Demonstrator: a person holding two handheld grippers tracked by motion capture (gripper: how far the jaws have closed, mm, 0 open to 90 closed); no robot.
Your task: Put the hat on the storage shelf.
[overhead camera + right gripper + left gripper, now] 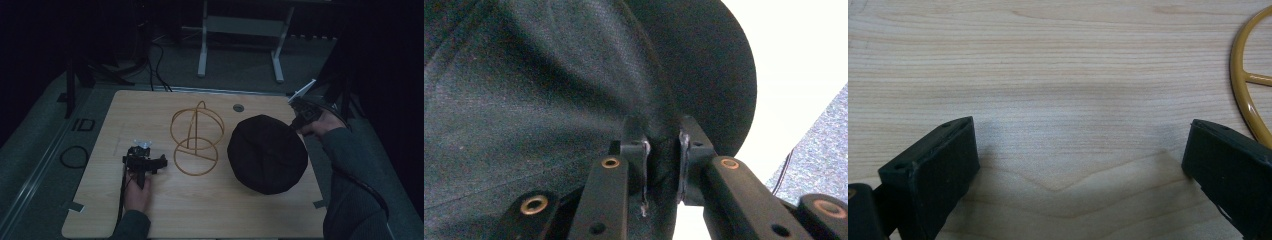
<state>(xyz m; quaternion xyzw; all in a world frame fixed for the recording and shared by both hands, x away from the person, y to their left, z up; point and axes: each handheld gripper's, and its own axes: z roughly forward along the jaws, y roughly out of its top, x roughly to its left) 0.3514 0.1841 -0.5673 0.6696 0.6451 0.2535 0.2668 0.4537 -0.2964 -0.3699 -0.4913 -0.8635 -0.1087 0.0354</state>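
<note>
A: Where is the hat?

B: The hat [267,154] lies on the right half of the table [210,215], its right side close to the table's right edge. The right gripper [663,165] has its rim — jaws pinched narrow on a fold of the dark cloth, seen plainly in the right gripper view. In the high view that gripper [299,118] sits at the hat's upper right, near the table's far right corner.

A: And the other side?

B: The left gripper [145,161] rests low on the left half, jaws wide with bare wood between them [1075,150]. Just to its right stands the wire stand [196,140] — its bottom ring [1248,95] curves in at the right edge of the left gripper view, close beside the right-hand jaw.

A: Room to move?

B: Open wood along the near edge and at the far left. The stand sits between the left gripper and the hat, near the hat without touching. A small round hole [238,107] lies near the far edge.
</note>
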